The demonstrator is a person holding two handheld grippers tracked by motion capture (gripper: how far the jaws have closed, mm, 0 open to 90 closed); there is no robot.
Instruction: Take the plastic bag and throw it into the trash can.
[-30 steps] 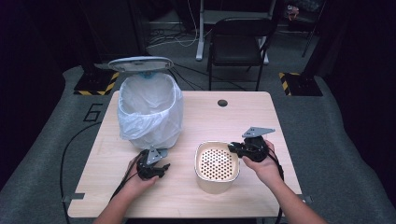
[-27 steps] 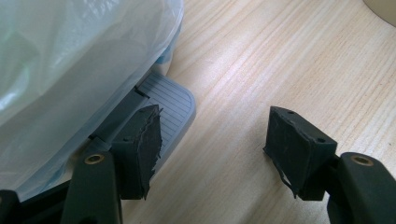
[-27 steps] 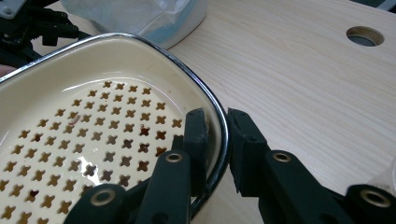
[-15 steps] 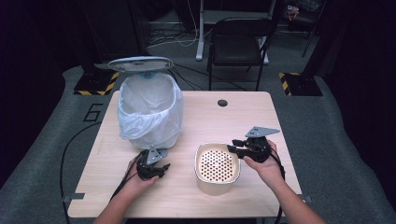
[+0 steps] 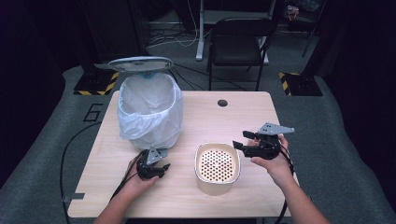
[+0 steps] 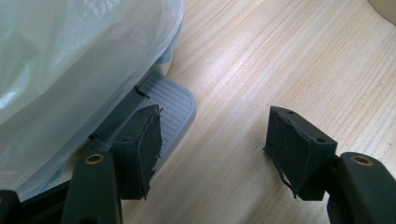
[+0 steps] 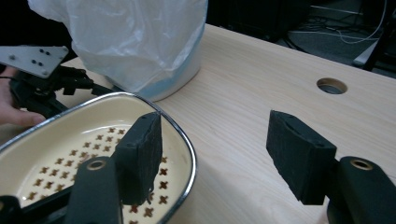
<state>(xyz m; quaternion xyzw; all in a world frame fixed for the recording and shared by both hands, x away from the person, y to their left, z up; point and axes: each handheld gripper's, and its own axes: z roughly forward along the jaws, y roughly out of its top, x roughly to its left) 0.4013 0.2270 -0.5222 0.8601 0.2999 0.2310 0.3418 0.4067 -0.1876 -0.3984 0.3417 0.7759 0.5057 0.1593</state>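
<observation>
Cream-coloured basket with a perforated bottom sits low and centre in the high view, on the wooden table. From where I sit at the controls, my right gripper is held just beside its right rim, a little above the tabletop, jaws spread apart and holding nothing. In the right gripper view I see one pad hanging over the basket's inside, the metal-edged rim passing between the jaws, and the other pad over bare wood; I cannot tell whether either pad touches the rim. A round hole in the table shows at the upper right of that view.

My left gripper is at the lower left of the high view, resting low near the table, just in front of the white bin. Its jaws are released too, with nothing between them. In the left gripper view the left-hand pad sits in front of the bin's grey ribbed foot pedal, and the clear plastic liner bulges across the upper left of the frame. The right-hand pad is over bare wood.

The bin's lid stands open at the upper left of the high view. A black chair is behind the table, at top centre.
</observation>
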